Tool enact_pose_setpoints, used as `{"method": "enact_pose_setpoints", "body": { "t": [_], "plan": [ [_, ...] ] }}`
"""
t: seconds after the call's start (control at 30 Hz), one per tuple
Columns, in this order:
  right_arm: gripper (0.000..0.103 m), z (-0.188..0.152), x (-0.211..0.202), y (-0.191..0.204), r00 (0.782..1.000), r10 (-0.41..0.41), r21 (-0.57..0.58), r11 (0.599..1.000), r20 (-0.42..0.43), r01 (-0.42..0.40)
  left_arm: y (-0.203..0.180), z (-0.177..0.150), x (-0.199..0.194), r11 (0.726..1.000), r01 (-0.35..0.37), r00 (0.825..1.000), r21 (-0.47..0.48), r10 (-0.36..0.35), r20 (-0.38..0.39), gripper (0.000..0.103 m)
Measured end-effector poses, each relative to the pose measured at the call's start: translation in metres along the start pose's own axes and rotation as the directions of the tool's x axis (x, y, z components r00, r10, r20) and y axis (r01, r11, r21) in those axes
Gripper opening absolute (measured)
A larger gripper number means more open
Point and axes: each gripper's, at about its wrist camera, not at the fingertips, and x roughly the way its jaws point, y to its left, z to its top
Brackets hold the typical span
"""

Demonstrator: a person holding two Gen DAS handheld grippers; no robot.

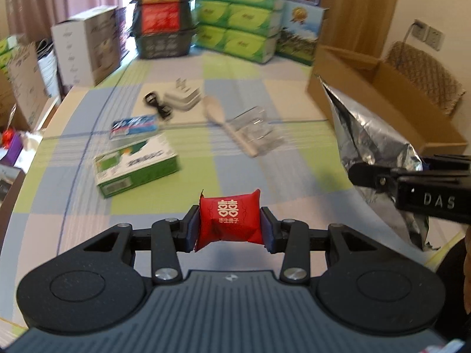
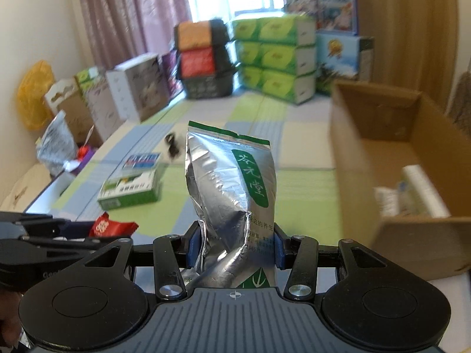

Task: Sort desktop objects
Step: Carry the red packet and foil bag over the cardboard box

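The right gripper (image 2: 234,245) is clamping a silver foil pouch (image 2: 232,194) upright; a cardboard box (image 2: 412,194) is sitting to its right.

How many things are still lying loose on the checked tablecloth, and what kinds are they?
Small boxes: 2, green box and blue box
Plastic spoon: 1
White charger: 1
Black cable: 1
Clear plastic pack: 1
Total: 6

Black left gripper (image 1: 229,226), blue pads, silver screws.
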Motion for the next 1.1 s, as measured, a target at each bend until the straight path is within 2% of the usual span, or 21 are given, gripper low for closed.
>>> {"method": "enact_pose_setpoints", "body": {
  "t": [0.27,0.53,0.8,1.1],
  "plan": [
    [0.044,0.025,-0.060,-0.060,0.993,-0.094,0.058,0.994,0.073,0.090,-0.063,0.034,-0.013,0.993,0.074,0.996,0.091,-0.078,0.038,0.037],
    [0.044,0.043,-0.090,-0.124,0.974,-0.203,0.068,0.978,0.099,0.196,-0.136,0.077,-0.007,0.971,0.165,0.982,0.172,-0.177,0.061,0.037],
    [0.044,0.057,-0.093,-0.177,0.966,-0.246,0.088,0.967,0.081,0.239,-0.191,0.113,0.011,0.942,0.261,0.961,0.211,-0.274,0.031,0.037],
    [0.044,0.062,-0.082,-0.218,0.969,-0.244,0.125,0.964,0.049,0.237,-0.230,0.132,0.042,0.923,0.279,0.957,0.267,-0.289,-0.001,0.037]
  ]
}}
